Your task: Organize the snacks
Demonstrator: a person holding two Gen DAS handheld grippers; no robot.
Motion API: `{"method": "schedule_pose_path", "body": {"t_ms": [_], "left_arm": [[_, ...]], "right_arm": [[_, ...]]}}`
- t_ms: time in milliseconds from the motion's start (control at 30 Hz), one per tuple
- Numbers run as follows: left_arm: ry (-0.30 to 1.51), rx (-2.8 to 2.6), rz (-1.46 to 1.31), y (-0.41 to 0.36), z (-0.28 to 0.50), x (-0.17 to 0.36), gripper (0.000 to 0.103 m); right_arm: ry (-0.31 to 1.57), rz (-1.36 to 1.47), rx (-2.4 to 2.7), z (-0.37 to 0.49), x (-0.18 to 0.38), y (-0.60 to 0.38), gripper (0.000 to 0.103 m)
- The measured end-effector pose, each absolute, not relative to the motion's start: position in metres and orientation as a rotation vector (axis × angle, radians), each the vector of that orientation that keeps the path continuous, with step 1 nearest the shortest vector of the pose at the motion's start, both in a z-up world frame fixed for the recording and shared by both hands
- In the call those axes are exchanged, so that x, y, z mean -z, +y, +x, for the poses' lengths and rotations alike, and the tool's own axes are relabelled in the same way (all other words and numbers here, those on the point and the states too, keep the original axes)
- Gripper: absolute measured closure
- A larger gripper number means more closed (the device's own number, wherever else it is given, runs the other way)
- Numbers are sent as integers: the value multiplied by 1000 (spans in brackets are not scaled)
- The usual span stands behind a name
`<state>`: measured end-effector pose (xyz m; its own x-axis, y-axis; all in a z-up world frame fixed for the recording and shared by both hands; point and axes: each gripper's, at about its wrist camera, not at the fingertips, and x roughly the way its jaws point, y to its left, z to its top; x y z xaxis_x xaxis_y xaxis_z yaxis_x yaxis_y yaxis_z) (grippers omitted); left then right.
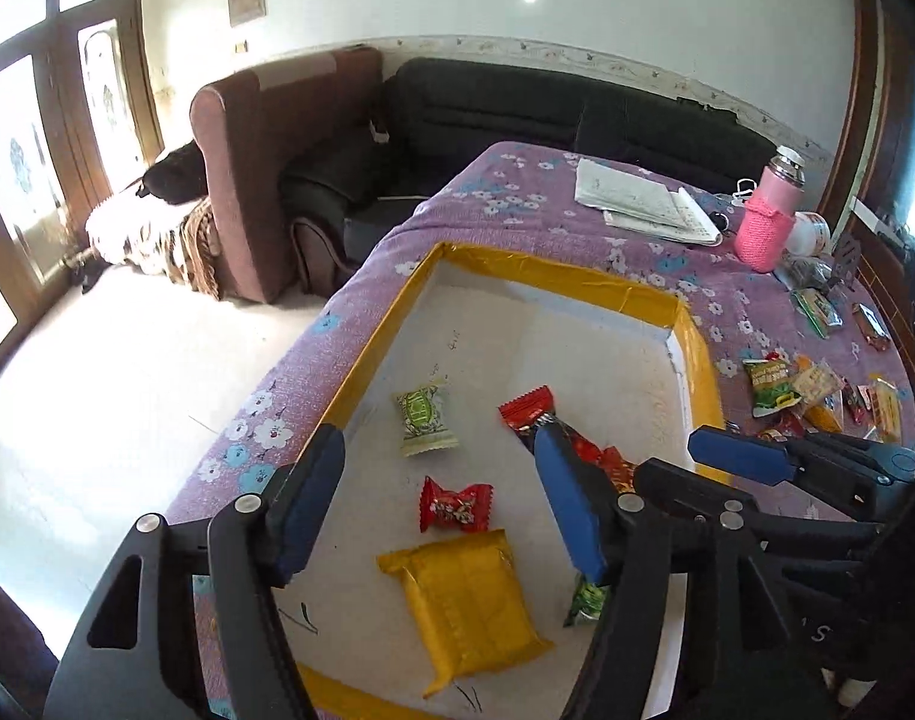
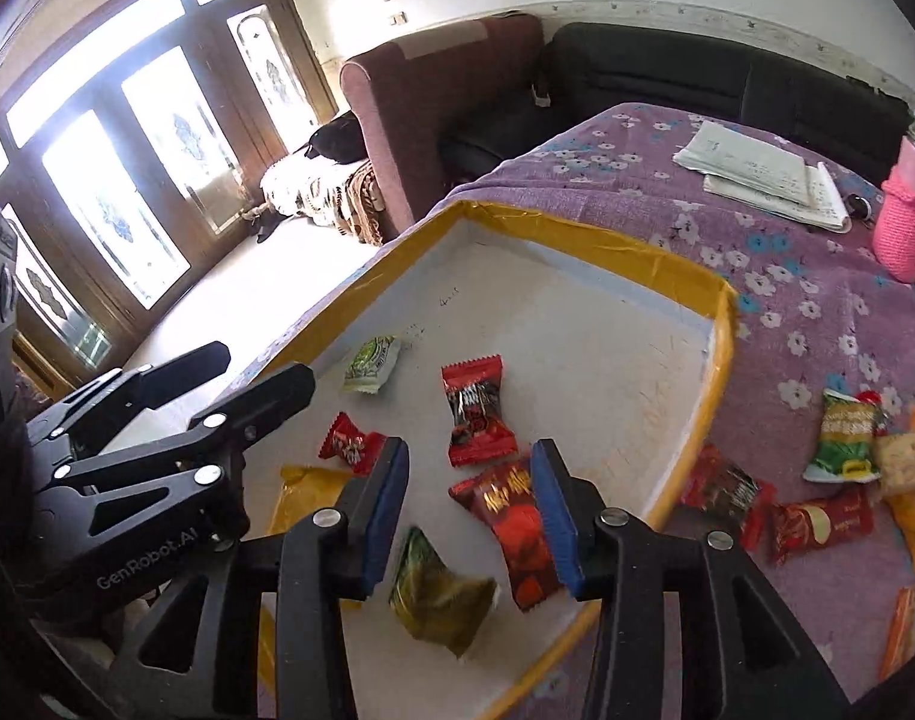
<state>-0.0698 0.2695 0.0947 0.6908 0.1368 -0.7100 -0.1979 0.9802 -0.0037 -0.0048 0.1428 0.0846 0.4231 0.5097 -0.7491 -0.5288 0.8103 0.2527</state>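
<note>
Snacks in foil wrappers: several, among them a flat yellow packet (image 1: 466,597), lie in the white yellow-taped cardboard tray (image 1: 553,276). More wrapped snacks (image 2: 817,525) remain on the purple floral table (image 1: 517,228) beside it. Left tool (image 1: 439,504) and right tool (image 2: 469,516) hang over the tray, jaws apart, empty.

"GenRobot.AI" on the left gripper (image 2: 265,372)

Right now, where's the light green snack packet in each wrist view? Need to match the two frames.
Left wrist: light green packet left of centre, on the tray floor near the left yellow rim.
Right wrist: light green packet upper left of centre, same tray, beside the left rim.
Shared landmark: the small red candy lies just nearer the camera than it in both.
</note>
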Motion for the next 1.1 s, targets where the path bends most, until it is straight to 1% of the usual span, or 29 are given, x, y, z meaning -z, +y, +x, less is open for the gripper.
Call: {"method": "schedule_pose_path", "body": {"t_ms": [167,200,333,433,767,833,1000,1100], "left_arm": [[768,-131,-82,245,-84,-105,37],[761,-111,-85,238,-86,-107,37],[752,-64,-82,212,-92,-113,33],[760,-30,-69,189,-91,-112,33],[835,114,-50,123,-82,-97,34],[852,151,-56,114,-78,-93,34],[917,222,-109,98,-56,-75,34],[949,242,-157,94,-45,-66,34]], "right_arm": [[891,-13,-614,-22,-95,112,59],[885,-9,-602,-24,-96,106,58],[853,-27,-501,-35,-100,67,55],[831,-33,-429,-39,-100,36,53],[833,-9,-294,-40,-90,-51,52],[833,27,-253,-35,-87,-82,52],[891,285,-124,-11,-68,-181,50],[925,357,-159,6,-58,-195,50]]}}
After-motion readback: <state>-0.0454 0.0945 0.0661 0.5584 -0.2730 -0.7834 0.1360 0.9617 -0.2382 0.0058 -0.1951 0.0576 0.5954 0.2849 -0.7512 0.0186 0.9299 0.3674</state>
